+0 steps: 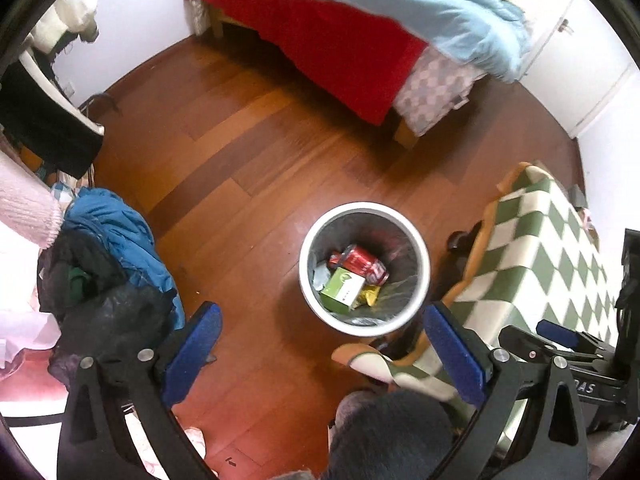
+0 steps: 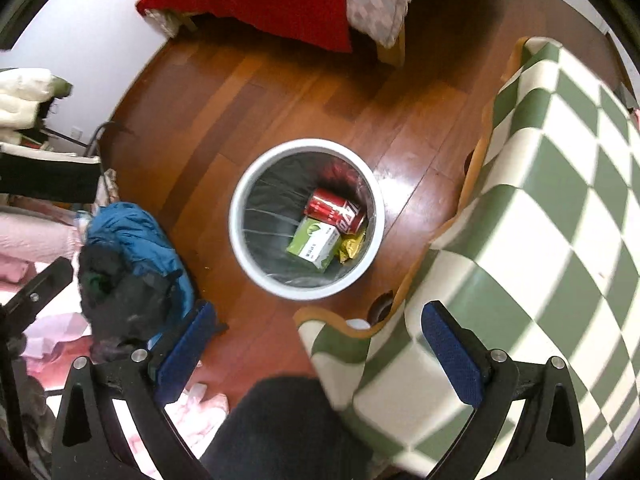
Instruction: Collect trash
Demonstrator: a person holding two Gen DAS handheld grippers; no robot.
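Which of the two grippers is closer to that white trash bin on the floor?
Right, judging by bin size. The trash bin looms larger ahead of the right gripper; the left gripper sits farther back, the bin right of centre.

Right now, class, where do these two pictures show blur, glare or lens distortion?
Left wrist view: fisheye bends the red-draped bed; the light blue blanket is smeared. Right wrist view: the green-and-cream checked blanket blurs, and glare shines on the wooden floor beside the white round bin.

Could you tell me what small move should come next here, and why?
Probably sweep a camera across the floor for leftover trash: both the left gripper and right gripper are open and empty, while the bin already holds a red can and green box.
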